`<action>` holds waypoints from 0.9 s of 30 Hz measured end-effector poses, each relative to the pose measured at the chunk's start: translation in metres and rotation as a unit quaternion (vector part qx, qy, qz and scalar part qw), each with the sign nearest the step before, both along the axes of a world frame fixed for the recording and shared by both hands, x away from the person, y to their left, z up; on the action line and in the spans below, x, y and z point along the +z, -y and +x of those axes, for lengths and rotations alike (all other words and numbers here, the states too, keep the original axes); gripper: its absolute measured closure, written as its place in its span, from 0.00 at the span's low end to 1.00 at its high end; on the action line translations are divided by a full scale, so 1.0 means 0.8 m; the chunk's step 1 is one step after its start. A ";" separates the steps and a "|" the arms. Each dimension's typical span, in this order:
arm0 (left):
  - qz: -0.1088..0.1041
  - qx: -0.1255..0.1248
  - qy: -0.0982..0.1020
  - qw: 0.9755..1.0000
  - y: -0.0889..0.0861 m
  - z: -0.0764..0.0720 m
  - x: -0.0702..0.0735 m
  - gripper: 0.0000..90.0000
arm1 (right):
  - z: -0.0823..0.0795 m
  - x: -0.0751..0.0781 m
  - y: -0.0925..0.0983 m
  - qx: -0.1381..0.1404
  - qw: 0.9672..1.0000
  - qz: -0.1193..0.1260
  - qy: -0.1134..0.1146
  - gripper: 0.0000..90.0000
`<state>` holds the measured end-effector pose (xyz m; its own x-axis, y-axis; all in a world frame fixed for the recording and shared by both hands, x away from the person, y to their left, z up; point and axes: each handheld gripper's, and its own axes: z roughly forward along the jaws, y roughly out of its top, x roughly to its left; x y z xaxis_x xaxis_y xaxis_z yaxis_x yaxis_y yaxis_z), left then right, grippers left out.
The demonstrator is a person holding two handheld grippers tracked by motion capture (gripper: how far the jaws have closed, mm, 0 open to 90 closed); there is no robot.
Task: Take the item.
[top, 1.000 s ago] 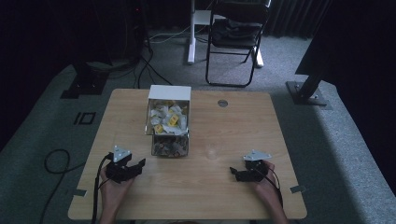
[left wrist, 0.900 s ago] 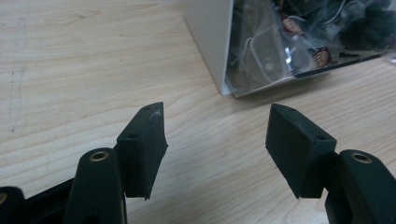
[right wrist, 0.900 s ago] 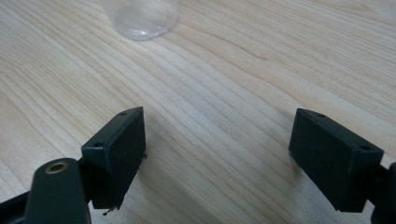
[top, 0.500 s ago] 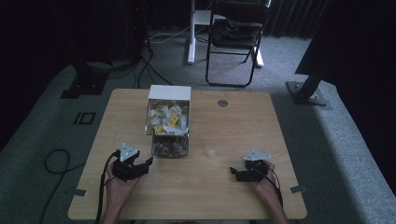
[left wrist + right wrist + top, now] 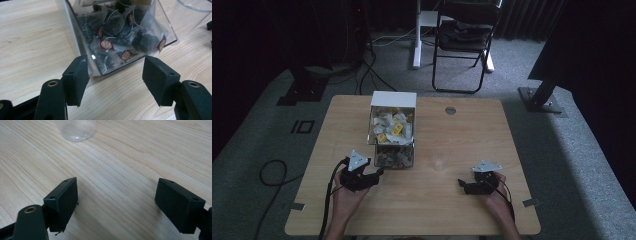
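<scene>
A clear plastic box [image 5: 394, 154] of dark tea bags with red tags stands mid-table, joined at its far side to a white box [image 5: 392, 120] of white and yellow sachets. My left gripper [image 5: 379, 173] is open, a little left of and in front of the clear box, pointing at its near corner [image 5: 100, 71]; nothing is between the jaws [image 5: 115, 80]. A clear plastic cup [image 5: 440, 162] stands right of the box. My right gripper [image 5: 460, 186] rests open near the front right of the table, with the cup's base [image 5: 75, 130] ahead of it and bare wood between its jaws [image 5: 116, 205].
The wooden table [image 5: 462, 135] has a round cable hole [image 5: 450, 110] at the back. A folding chair [image 5: 464, 40] and a white desk leg [image 5: 417, 35] stand on the carpet beyond. Cables [image 5: 272, 175] lie on the floor at the left.
My left gripper has moved right and slightly up toward the clear box. The right gripper has stayed where it was.
</scene>
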<state>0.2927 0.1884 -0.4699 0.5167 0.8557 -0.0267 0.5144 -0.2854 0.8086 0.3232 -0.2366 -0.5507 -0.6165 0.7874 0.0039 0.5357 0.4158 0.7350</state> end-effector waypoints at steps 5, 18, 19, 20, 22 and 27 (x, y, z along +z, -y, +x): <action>0.002 -0.012 0.000 1.000 0.011 0.004 0.001 0.43 | 0.000 0.000 0.000 0.000 1.000 0.000 0.000 0.20; 0.006 -0.040 -0.002 0.999 0.045 0.018 -0.007 0.43 | 0.000 0.000 0.000 0.000 1.000 0.000 0.000 0.20; 0.008 -0.042 -0.002 0.999 0.048 0.019 -0.009 0.43 | 0.000 0.000 0.000 0.000 1.000 0.000 0.000 0.20; 0.009 -0.044 -0.003 0.999 0.051 0.020 -0.010 0.43 | 0.000 0.000 0.000 0.000 1.000 0.000 0.000 0.20; 0.010 -0.046 -0.009 0.999 0.055 0.023 -0.013 0.43 | 0.000 0.000 0.000 0.000 1.000 0.000 0.000 0.20; 0.004 -0.059 -0.027 0.998 0.060 0.026 -0.021 0.43 | 0.000 0.000 0.000 0.000 1.000 0.000 0.000 0.20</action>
<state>0.3133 0.1408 -0.4869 0.6120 0.7893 -0.0504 0.5201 -0.3536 0.7774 0.3233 -0.2366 -0.5507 -0.6172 0.7868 0.0035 0.5352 0.4166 0.7348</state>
